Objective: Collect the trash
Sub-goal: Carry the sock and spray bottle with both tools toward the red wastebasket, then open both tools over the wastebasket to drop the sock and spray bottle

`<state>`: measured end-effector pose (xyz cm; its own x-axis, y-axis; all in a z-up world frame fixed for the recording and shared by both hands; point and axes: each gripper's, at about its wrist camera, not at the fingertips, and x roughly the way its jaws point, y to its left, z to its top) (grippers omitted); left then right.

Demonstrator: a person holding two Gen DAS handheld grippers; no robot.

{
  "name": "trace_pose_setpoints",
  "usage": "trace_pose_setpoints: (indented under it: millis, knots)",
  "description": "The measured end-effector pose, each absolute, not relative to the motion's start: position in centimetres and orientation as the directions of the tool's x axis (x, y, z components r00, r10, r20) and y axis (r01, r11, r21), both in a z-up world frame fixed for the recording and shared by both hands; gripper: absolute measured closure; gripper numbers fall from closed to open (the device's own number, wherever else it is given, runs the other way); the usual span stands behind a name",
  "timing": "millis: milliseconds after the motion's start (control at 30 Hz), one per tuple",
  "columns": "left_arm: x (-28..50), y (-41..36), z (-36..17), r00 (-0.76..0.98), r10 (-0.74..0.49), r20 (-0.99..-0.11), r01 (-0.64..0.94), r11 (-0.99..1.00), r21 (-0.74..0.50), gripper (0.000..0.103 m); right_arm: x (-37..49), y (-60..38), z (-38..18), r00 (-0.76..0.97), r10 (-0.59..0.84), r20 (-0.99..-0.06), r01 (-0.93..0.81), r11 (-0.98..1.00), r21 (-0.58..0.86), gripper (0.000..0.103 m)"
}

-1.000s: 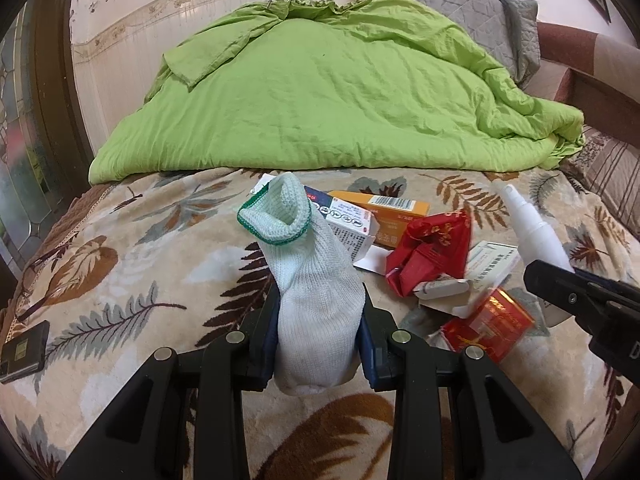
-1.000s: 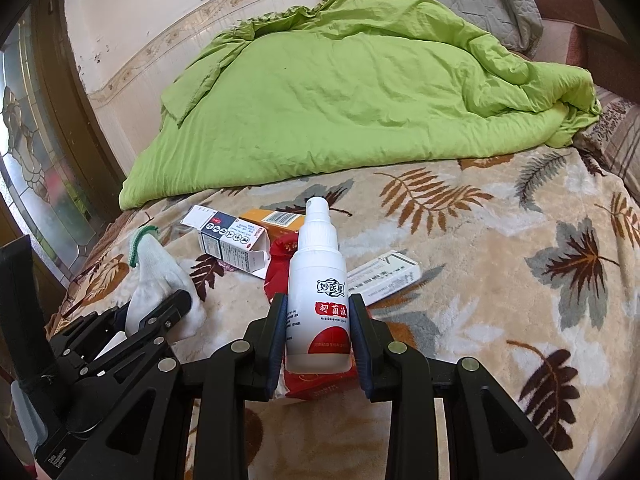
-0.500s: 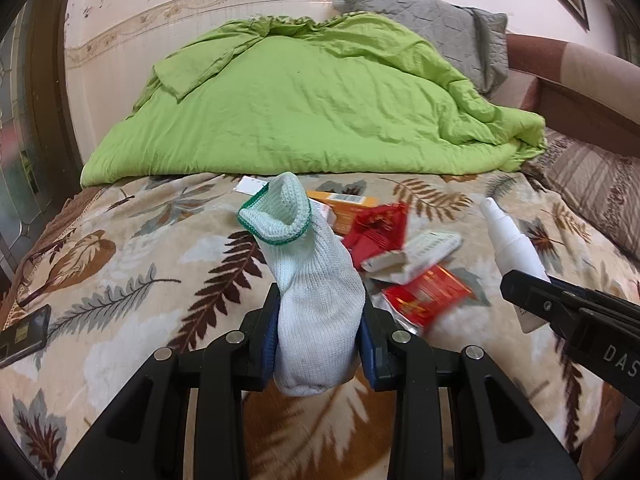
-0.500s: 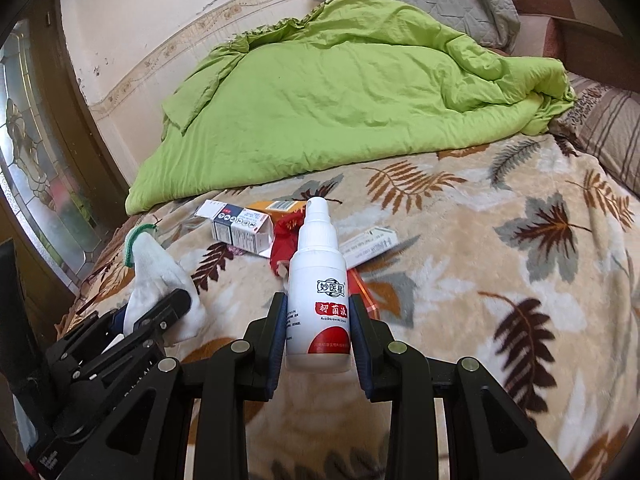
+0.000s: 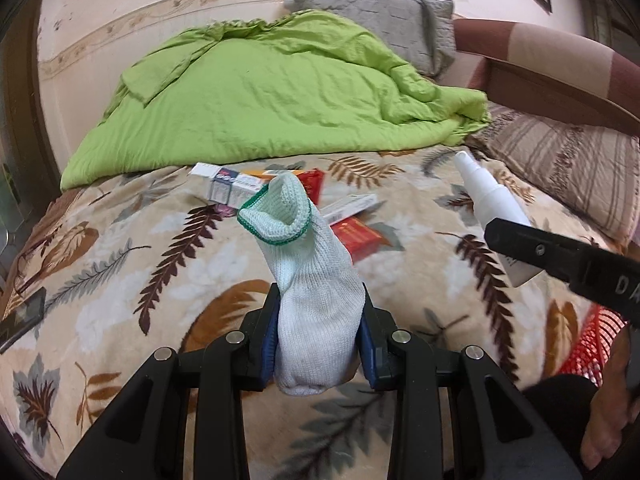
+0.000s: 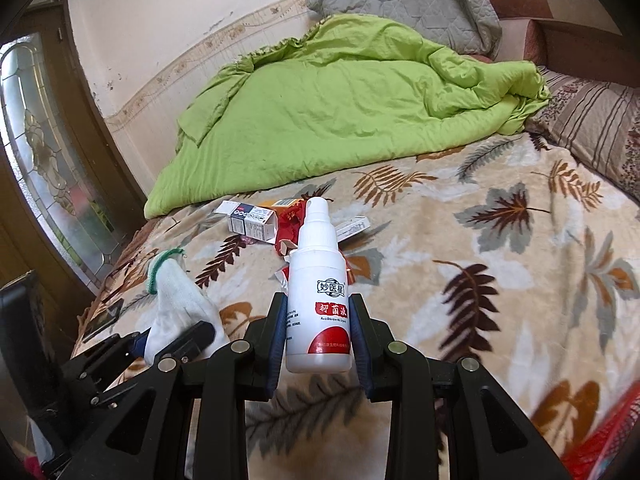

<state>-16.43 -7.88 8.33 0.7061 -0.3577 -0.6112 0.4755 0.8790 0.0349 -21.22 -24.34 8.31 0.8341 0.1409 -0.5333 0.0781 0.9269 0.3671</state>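
A bed is covered by a beige plush blanket patterned with brown and grey leaves [image 6: 500, 264]. A crumpled lime-green quilt [image 5: 260, 96] is heaped at the far side against a cream wall, with a grey quilted pillow [image 6: 404, 0] behind it. A small pile of red and white cardboard packets [image 6: 260, 222] is scattered mid-blanket. A red mesh basket [image 5: 588, 344] is glimpsed at the right edge. Both grippers are angled downward over the blanket. The left gripper [image 5: 320, 344] is clenched on a white knitted sock with a green cuff [image 5: 312, 288], which stands upright between the pads. The right gripper [image 6: 318, 336] is clamped around a white plastic spray bottle with a red label [image 6: 318, 304], held upright between its pads.
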Motion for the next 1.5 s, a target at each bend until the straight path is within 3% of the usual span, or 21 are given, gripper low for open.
trace_pose_setpoints:
  millis: [467,867,1167,1500]
  knots:
    - [-21.5,-11.1,11.5,0.707,-0.418,-0.570,0.557,0.826,0.085,0.071,-28.4,-29.1,10.6,0.867,0.140,-0.478,0.099,0.893,0.440,0.071]
    - [-24.5,-13.6,14.1,0.659,-0.503,-0.559,0.633,0.772,0.052,0.071,-32.3,-31.0,11.9,0.891,0.124,-0.437,0.108,0.877,0.468,0.071]
    - [-26.4,-17.2,12.9,0.565,-0.579,-0.588,0.732,0.680,0.033,0.071,-36.6,-34.1,11.2,0.874,0.025,-0.486,0.222,0.868,0.443,0.071]
    - [-31.0,-24.7,11.4,0.266,-0.683,-0.680,0.904,0.422,-0.070,0.071,-43.9,-40.3,9.2,0.808,-0.141,-0.572,0.440,0.790,0.426,0.071]
